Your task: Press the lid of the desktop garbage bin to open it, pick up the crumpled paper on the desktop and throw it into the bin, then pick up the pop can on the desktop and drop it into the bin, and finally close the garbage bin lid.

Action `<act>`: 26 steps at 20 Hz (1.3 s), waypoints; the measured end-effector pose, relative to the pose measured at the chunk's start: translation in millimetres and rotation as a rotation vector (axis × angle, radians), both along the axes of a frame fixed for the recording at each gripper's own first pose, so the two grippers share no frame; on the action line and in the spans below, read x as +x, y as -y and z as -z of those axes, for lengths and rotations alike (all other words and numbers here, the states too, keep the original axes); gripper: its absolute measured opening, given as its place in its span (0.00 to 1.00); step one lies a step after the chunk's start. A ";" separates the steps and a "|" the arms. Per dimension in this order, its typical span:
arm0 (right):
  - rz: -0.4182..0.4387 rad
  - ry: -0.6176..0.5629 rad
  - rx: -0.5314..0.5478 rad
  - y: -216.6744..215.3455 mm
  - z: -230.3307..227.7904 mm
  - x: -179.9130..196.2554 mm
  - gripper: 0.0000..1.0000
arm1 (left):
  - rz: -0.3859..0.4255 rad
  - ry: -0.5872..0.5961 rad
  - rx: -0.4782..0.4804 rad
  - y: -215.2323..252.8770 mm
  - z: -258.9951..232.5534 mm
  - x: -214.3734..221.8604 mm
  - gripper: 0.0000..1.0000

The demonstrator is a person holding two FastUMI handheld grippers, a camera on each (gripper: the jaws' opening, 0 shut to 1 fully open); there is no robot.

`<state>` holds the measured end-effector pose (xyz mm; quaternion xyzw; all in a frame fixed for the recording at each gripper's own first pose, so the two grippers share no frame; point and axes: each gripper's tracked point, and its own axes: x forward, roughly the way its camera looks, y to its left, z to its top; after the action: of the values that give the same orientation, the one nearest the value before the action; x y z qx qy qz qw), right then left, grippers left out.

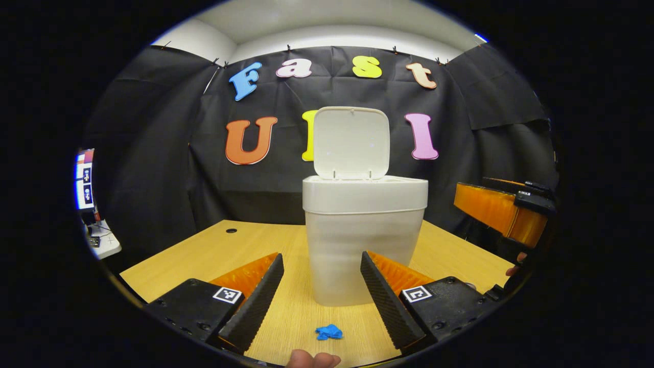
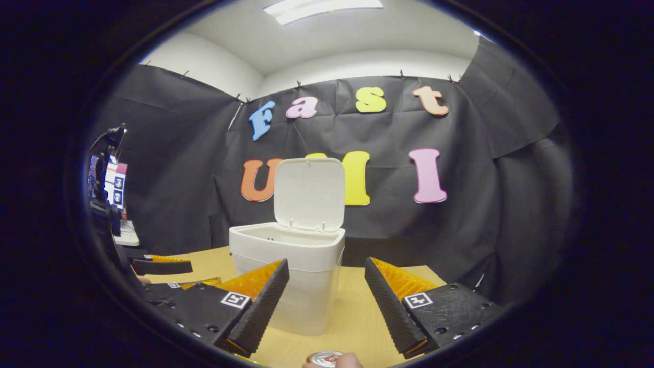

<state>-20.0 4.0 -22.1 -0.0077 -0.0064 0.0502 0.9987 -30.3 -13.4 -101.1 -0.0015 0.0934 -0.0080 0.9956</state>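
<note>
Fingertip (image 1: pixel 312 360) of a person at the very bottom edge of the left gripper view, just above it a small blue crumpled paper (image 1: pixel 329 332) lying on the pale wood desktop (image 1: pixel 204 255). Left gripper (image 1: pixel 322 273) with fingers spread wide apart, holding nothing, paper on the desk between and slightly nearer than the tips. Beyond, centred between the fingers, white garbage bin (image 1: pixel 364 240) standing upright on the desk, lid (image 1: pixel 351 143) raised and upright at the back. Small dark round hole (image 1: pixel 231 230) in the desktop toward the far left. In the right gripper view, silver top of a pop can (image 2: pixel 323 358) at the bottom edge with a fingertip (image 2: pixel 347 361) touching beside it. Right gripper (image 2: pixel 327 283) likewise wide open and empty, bin (image 2: pixel 291 271) left of centre behind its left finger, lid (image 2: pixel 309 194) up. Behind the desk, black cloth wall (image 1: pixel 153 153) clipped along the top, white ceiling (image 2: pixel 357 41) with a light panel (image 2: pixel 322 9), screen (image 1: pixel 84 179) and a white side table (image 1: pixel 104 243) at far left.
</note>
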 end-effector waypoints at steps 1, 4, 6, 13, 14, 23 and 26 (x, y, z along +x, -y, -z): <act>0.011 0.000 -0.006 3.8 5.0 -3.2 0.94 | 0.003 -0.017 0.008 2.6 9.5 -3.6 0.98; 0.020 -0.021 -0.005 12.7 26.4 -10.0 0.93 | 0.000 -0.080 0.034 5.5 44.4 -11.0 0.98; 0.026 -0.038 0.001 20.4 39.6 -15.4 0.93 | 0.006 -0.131 0.004 9.5 66.9 -15.9 0.98; 0.045 -0.055 0.031 40.7 57.0 -22.1 0.94 | -0.010 -0.253 -0.032 11.2 117.0 -22.1 0.98; 0.044 -0.067 0.032 41.2 62.0 -21.3 0.94 | -0.011 -0.276 -0.028 10.9 124.9 -23.1 0.98; 0.051 -0.121 0.006 47.3 90.0 -23.8 0.94 | -0.013 -0.407 -0.031 11.2 176.7 -26.8 0.93; 0.057 -0.122 0.000 48.4 93.0 -24.0 0.93 | -0.034 -0.409 -0.021 5.3 177.0 -25.9 0.81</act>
<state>-44.0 -44.4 -115.1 -0.0048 0.0549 0.0223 0.9982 -56.1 -18.7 -278.2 -0.0151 0.2937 0.0084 0.9558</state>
